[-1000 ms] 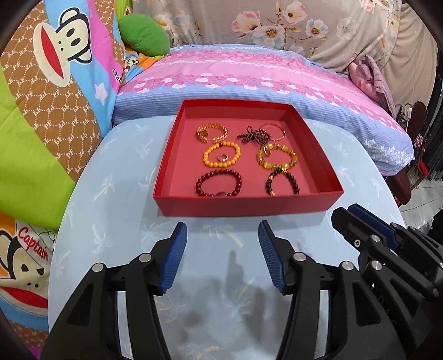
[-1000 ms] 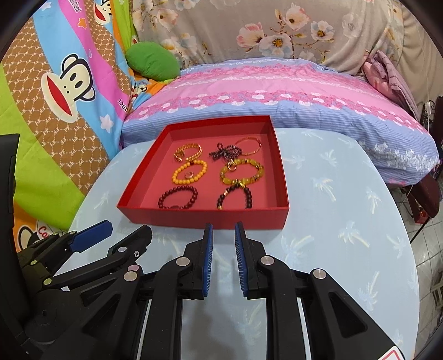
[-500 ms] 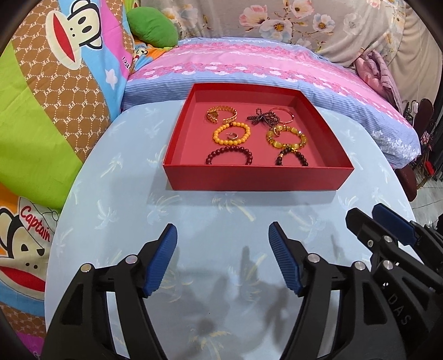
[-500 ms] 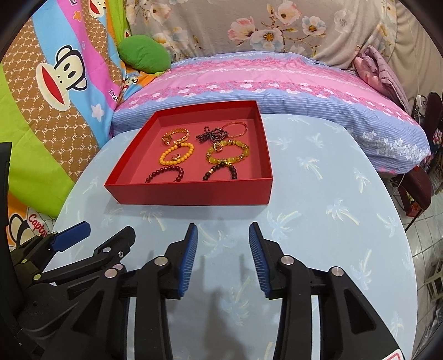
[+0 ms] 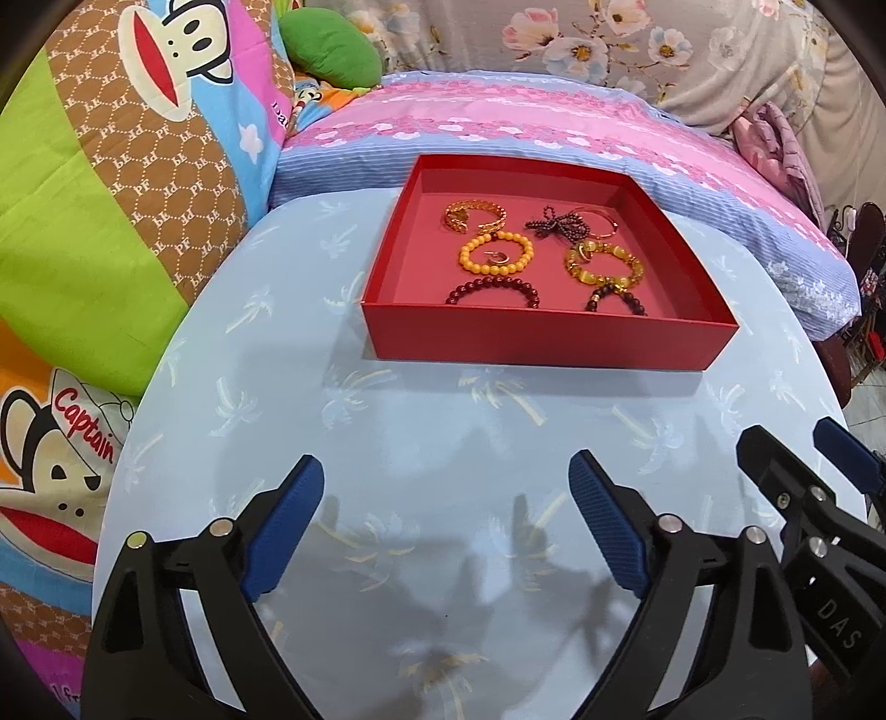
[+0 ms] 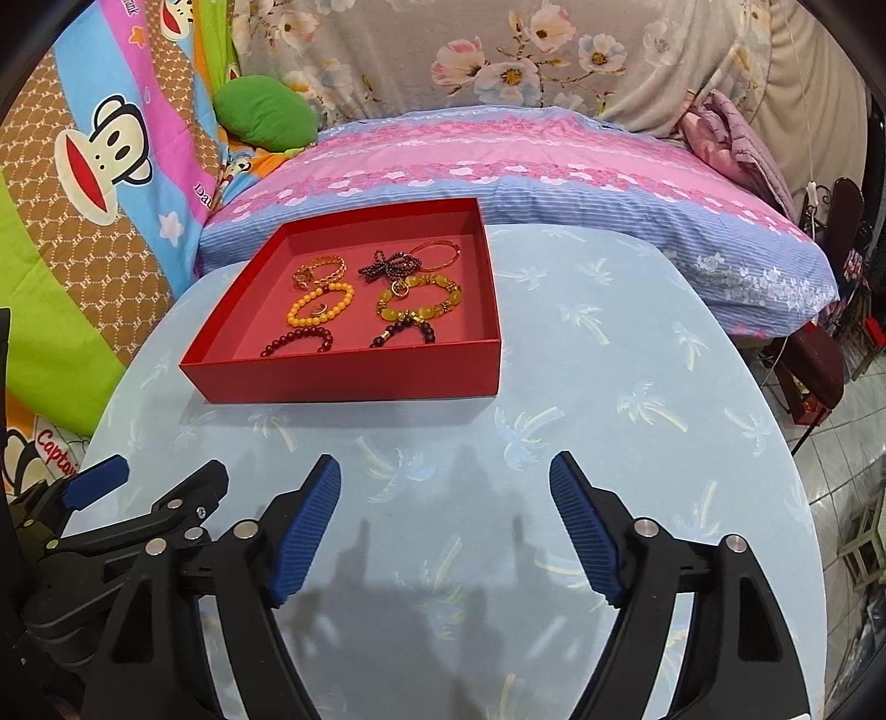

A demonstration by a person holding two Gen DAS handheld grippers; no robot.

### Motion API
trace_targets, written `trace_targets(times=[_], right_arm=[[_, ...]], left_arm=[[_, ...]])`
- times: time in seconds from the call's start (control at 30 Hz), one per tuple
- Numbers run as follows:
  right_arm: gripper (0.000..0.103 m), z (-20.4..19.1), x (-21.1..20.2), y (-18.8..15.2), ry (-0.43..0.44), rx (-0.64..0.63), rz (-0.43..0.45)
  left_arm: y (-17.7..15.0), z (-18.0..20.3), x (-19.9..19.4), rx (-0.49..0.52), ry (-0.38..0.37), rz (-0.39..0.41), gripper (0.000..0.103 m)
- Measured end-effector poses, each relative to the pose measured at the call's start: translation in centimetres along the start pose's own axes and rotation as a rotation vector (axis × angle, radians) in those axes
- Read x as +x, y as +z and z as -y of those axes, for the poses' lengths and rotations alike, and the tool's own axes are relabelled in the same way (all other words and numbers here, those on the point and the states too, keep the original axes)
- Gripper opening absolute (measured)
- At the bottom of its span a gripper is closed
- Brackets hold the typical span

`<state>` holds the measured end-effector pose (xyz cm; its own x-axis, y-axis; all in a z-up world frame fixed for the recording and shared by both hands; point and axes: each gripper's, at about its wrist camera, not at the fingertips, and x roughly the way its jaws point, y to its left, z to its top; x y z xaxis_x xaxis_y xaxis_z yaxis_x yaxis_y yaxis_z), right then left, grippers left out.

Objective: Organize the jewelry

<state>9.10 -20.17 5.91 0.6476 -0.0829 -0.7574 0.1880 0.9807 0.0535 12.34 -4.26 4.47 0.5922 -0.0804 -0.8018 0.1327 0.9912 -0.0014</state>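
A red tray [image 5: 548, 340] [image 6: 349, 379] stands at the far side of a light blue table [image 5: 421, 443] [image 6: 609, 399]. In it lie several bracelets: an orange bead one [image 5: 495, 253] [image 6: 320, 304], a dark red bead one [image 5: 493, 289] [image 6: 299, 339], a yellow bead one [image 5: 603, 266] [image 6: 418, 302], a dark bead one [image 5: 614, 296], a gold chain [image 5: 475, 216] and a dark beaded bow [image 5: 554, 224]. My left gripper [image 5: 446, 520] is open and empty, well short of the tray. My right gripper [image 6: 446, 512] is open and empty beside it; it also shows in the left wrist view [image 5: 797, 459].
A pink and blue pillow [image 6: 526, 155] lies behind the table. A monkey-print quilt [image 5: 111, 166] rises on the left with a green cushion [image 6: 266, 113]. A floral cloth [image 6: 554, 50] hangs at the back. The table's right edge drops to a tiled floor [image 6: 847, 482].
Both grippers have drawn back from the tray, which now looks smaller and farther. The right gripper's jaws went from nearly shut to wide open. The left jaws opened wider.
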Motion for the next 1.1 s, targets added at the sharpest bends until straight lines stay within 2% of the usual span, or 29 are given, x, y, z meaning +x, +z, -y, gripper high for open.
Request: trace_targets(times=[0.2,0.47,0.63,0.73,1.1], right_arm=[[0.083,-0.01,0.03,-0.15,-0.013,-0.006,0.002],[0.085,0.16,0.72,-0.27,-0.011,0.001,-0.043],[0.086,0.07,0.6,-0.47,-0.015,-0.006,-0.032],[0.09,0.15,0.59,-0.46,-0.013,-0.003,-0.027],[0.09,0.16,0.7,-0.38,-0.003,0.001,-0.015]], left_arm=[[-0.3,-0.21,-0.04,0.01,0.014,0.004,0.088],[-0.33,-0.4,0.04,0.007,0.027,0.007,0.089],[-0.25,-0.45,-0.04,0.004,0.034,0.017,0.09],[-0.25,-0.64,-0.04,-0.006,0.031,0.018,0.091],[-0.18,-0.75,0.1,-0.012,0.038,0.02,0.091]])
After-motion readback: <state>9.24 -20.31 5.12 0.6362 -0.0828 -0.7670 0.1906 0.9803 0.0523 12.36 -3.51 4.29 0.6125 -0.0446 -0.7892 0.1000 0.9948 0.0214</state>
